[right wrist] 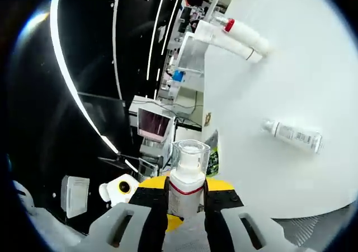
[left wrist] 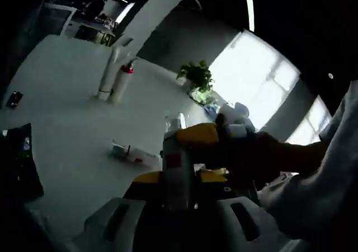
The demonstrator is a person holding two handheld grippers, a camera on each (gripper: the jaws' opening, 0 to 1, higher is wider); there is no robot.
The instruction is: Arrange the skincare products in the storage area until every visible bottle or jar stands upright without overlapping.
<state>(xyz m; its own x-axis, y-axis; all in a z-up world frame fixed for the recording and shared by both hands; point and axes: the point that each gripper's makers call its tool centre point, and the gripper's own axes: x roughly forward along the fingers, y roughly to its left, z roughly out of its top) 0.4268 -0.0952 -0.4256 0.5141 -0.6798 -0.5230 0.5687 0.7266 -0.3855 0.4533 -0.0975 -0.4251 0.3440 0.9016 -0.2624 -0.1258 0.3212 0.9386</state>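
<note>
Between the jaws of the right gripper (right wrist: pixel 185 207) a clear-capped spray bottle (right wrist: pixel 187 176) is clamped; the left gripper (left wrist: pixel 180 204) grips the same bottle (left wrist: pixel 178 162). On the white table (right wrist: pixel 291 95) lies a small clear bottle (right wrist: pixel 293 135) on its side, well apart from two upright white tubes (left wrist: pixel 114 75).

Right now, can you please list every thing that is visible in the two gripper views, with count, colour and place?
Spray bottle: one, white with clear cap and red band, held between the right gripper's jaws.
Standing bottles: two, white, one with a red collar, side by side on the far table.
Lying bottle: one, clear with white label, flat on the table.
Table: one, white.
Potted plant: one, green, at the table's far edge by the window.
Dark packet: one, black, table's left edge.
Right gripper: yellow and black, grey jaws.
Left gripper: grey jaws, lower edge.
Sleeve: light, right side.
</note>
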